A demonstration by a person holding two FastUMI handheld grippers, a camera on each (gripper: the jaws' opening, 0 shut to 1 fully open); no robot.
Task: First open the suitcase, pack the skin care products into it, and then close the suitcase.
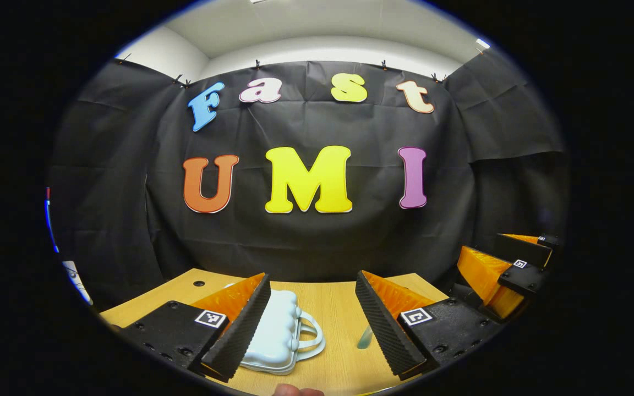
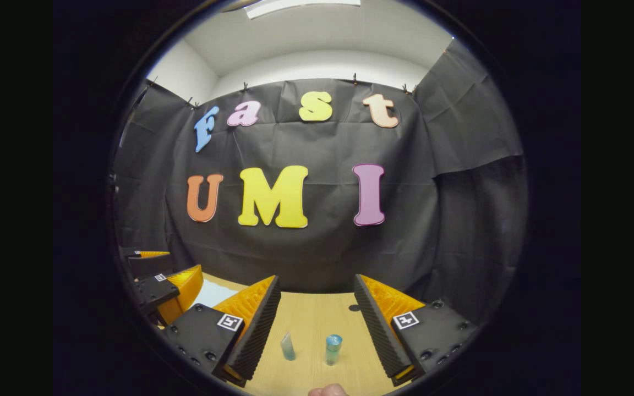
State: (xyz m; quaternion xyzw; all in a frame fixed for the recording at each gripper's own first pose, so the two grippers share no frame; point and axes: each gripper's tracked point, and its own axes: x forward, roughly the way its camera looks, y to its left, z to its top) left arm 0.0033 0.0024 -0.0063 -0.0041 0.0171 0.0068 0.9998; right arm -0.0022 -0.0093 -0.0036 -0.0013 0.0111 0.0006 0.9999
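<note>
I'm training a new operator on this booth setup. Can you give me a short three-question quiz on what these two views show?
1. True or false: the suitcase is closed.
2. How many skin care items stand on the table ahead of the right gripper? A) one B) two C) four
3. Fill in: the left gripper has its fingers ____, holding nothing.

Key:
1. True; it lies flat, lid down, handle toward the bottle side.
2. B: a tube and a capped bottle.
3. Open.

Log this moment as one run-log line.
stage: start | suitcase: closed, on table | tube, bottle: standing, unpacked | left hand-held gripper: open | right hand-held gripper: open
</note>
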